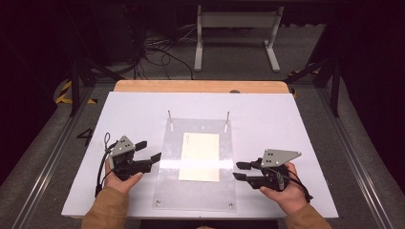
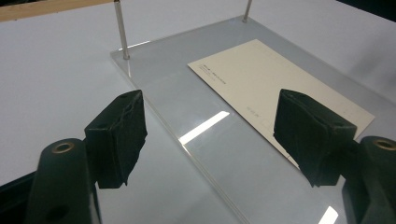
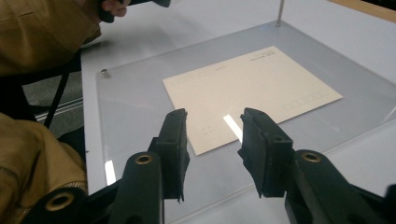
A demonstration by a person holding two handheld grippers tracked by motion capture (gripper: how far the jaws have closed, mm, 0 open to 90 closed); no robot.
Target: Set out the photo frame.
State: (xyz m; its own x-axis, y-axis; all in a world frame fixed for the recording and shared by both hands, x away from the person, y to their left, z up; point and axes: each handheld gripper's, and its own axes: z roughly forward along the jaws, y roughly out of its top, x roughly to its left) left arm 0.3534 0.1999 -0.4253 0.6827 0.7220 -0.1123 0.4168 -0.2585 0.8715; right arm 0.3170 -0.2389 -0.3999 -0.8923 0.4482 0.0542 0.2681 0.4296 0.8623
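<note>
The person's brown sleeves [image 1: 106,210] enter at the near edge of the white table [image 1: 143,107], one at each side of the clear acrylic plate [image 1: 167,191], which serves as the reference item here.

Left of the plate, the left hand [image 1: 119,180] holds the left gripper [image 1: 149,151]. Its jaws are spread wide and hold nothing. In the left gripper view, one jaw sits over the bare table just outside the plate's edge, and the other sits over the plate near the card. Whether either jaw touches the surface cannot be told.

The plate lies flat at the centre of the table. Two thin metal pins [image 1: 169,117] stand upright at its far corners, and small fasteners [image 1: 158,202] mark its near corners. A cream card [image 1: 200,150] lies flat on the plate, slightly right of the plate's centre, with faint printed lines along one short edge. A bright light reflection [image 1: 191,163] crosses the plate and the card.

Right of the plate, the right hand [image 1: 286,193] holds the right gripper [image 1: 239,171]. Its jaws are parted by a moderate gap, empty, and point toward the plate's right edge and the card.
</note>
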